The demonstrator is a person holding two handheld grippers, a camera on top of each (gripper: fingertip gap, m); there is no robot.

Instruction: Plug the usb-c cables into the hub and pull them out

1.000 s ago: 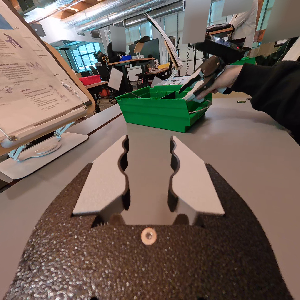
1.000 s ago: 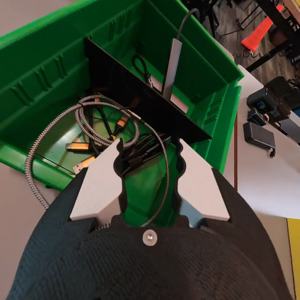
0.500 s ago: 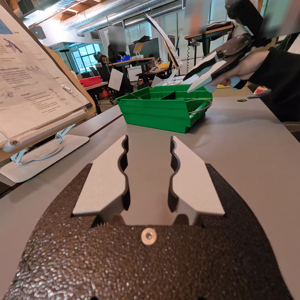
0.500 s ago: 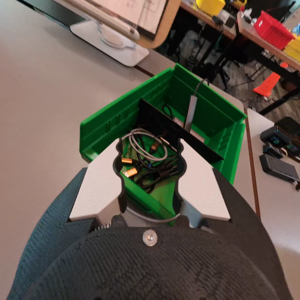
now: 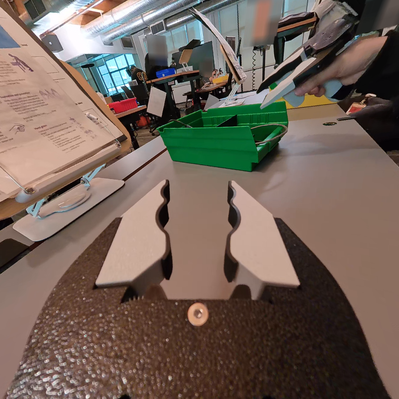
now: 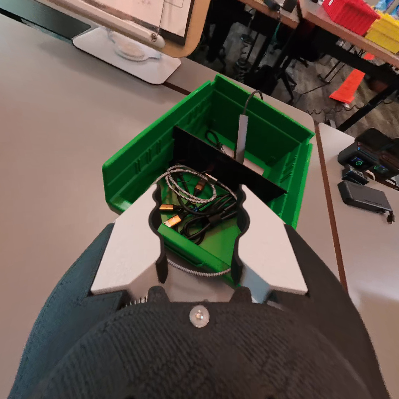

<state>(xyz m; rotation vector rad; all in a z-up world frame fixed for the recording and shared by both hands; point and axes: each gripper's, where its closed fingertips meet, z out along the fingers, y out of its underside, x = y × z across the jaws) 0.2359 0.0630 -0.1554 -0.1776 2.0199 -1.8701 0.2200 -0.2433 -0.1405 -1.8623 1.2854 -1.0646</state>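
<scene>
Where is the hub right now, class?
In the right wrist view, the slim grey hub stands propped in the far compartment of the green bin, just behind the black divider, with the cables in the near compartment.

- An open-plan office or lab workspace, with exposed silver ducts overhead.
- Behind the green bin, rows of standing desks carry monitors and coloured crates, before large windows.
- Left of the bin, a document stand holds printed sheets.
- Right of it lie black electronic devices.
</scene>
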